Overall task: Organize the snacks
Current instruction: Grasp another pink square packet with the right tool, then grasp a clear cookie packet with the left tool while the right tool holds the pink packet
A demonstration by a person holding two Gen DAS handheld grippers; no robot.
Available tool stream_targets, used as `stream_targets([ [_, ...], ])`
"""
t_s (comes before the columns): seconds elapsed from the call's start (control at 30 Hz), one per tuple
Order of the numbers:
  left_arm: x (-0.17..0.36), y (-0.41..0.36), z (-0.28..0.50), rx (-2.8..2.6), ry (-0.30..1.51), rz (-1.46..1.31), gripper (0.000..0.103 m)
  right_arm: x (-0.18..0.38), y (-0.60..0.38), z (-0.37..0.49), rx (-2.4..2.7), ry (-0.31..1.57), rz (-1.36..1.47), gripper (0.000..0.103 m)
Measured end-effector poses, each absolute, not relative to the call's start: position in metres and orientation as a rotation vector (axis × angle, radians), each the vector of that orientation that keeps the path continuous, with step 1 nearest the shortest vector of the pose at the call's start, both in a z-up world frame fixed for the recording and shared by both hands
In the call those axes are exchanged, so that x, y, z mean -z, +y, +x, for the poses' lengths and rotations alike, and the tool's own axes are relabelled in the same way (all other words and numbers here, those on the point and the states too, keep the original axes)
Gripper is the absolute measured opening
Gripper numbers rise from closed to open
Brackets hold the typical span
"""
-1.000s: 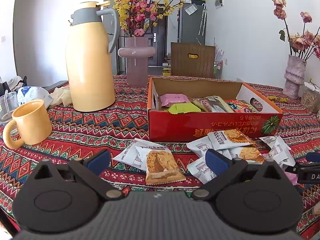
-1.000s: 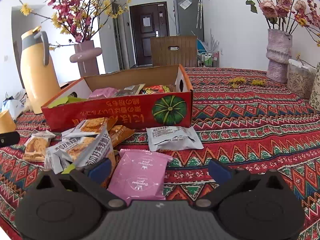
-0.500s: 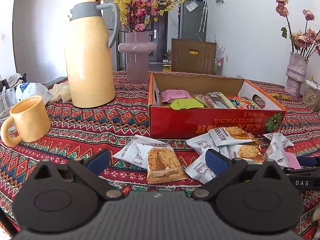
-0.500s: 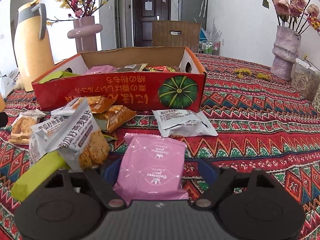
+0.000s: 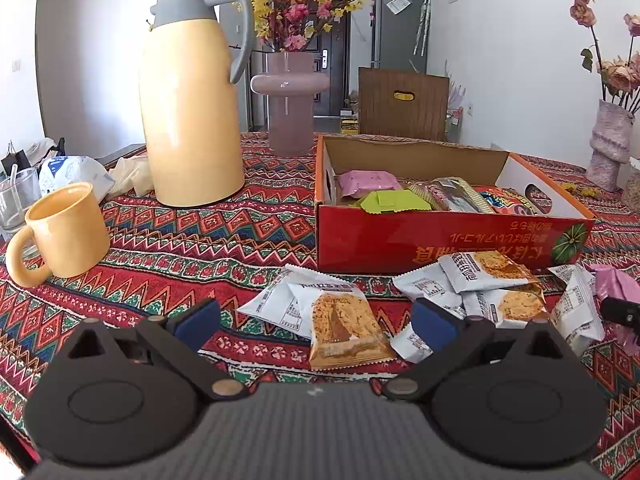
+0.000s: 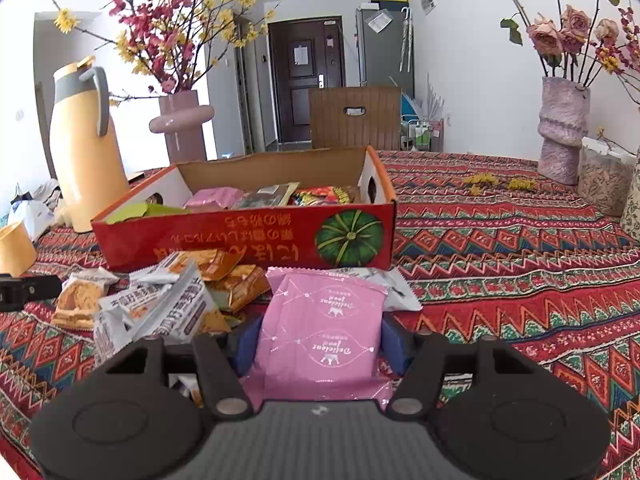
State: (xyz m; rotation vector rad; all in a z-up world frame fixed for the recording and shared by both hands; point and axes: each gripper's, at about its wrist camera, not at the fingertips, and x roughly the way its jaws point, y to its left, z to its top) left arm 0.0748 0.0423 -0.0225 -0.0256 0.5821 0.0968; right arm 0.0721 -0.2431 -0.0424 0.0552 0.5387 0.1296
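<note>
Both cameras ride my wrists, low over bench (image 5: 200,240), angled slightly down, facing far doorway. Left view sits further left, near mug (image 5: 60,232) and flask (image 5: 188,96). Right view sits close behind pink packet (image 6: 320,332). Shared: red box (image 5: 440,240) (image 6: 240,236), scattered snack packets (image 5: 344,324) (image 6: 80,300), purple vase (image 5: 290,100) (image 6: 180,124).

Place: a home, a lived-in dining or living room.
Table: a table (image 6: 500,240) under a red zigzag-patterned woven cloth.
Drinkware: a tall yellow thermos jug with a grey handle (image 5: 192,96) beside a yellow ceramic mug (image 5: 64,232).
Decor: a mauve vase of pink and yellow blossom branches (image 5: 290,100); a textured vase of dried roses (image 6: 562,128).
Background: a dark front door (image 6: 306,80) and a grey fridge (image 6: 386,44).
</note>
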Motion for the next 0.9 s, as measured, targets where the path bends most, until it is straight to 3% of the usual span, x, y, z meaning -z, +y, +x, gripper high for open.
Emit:
stream_targets([
  [0.33, 0.028, 0.03, 0.102, -0.143, 0.606, 0.014, 0.101, 0.052, -0.266, 0.097, -0.016, 0.491, 0.084, 0.061],
  [0.73, 0.048, 0.014, 0.135, -0.191, 0.705, 0.068, 0.068, 0.063, -0.271, 0.101, -0.036, 0.513, 0.13, 0.061],
  [0.8, 0.051, 0.014, 0.138, -0.195, 0.718, 0.071, 0.058, 0.063, -0.271, 0.101, -0.038, 0.514, 0.133, 0.061],
  [0.9, 0.051, 0.014, 0.137, -0.189, 0.711, 0.076, 0.053, 0.063, -0.271, 0.102, -0.04, 0.514, 0.139, 0.061],
])
